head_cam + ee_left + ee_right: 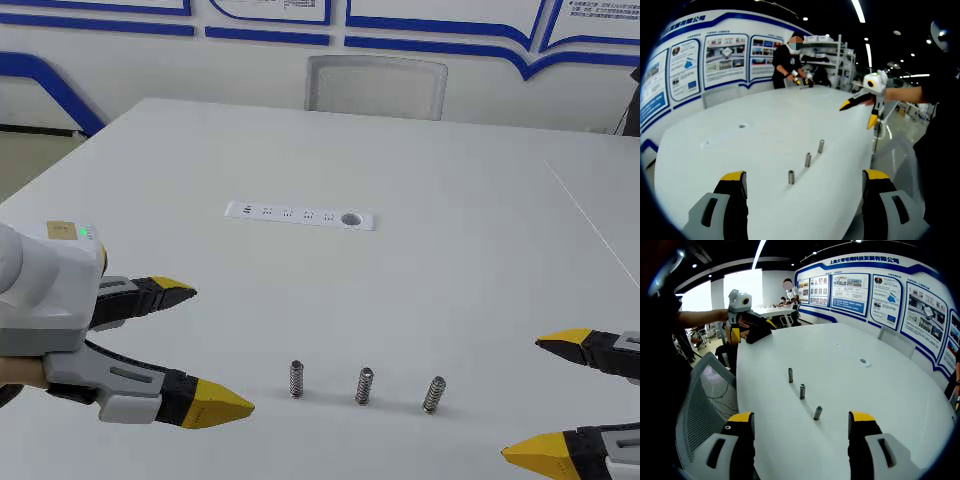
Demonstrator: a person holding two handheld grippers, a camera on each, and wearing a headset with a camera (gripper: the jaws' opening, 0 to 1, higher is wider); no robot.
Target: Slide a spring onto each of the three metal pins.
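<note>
My left gripper (205,347) and right gripper (530,398) were both spread, holding nothing. Three small grey coiled metal springs (365,385) stood upright in a row on the white surface (450,250). The left gripper was at their 9 o'clock, the right gripper at 3 o'clock.

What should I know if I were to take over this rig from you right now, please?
Left gripper: open, empty, above the near left part of the white table.
Right gripper: open, empty, at the near right.
Three pins stand in a row between them. Each seems to carry a spring: left spring, middle spring, right spring, which leans a little.
Done: apparently all three.
Left: probably just checking that each spring is fully seated.
</note>
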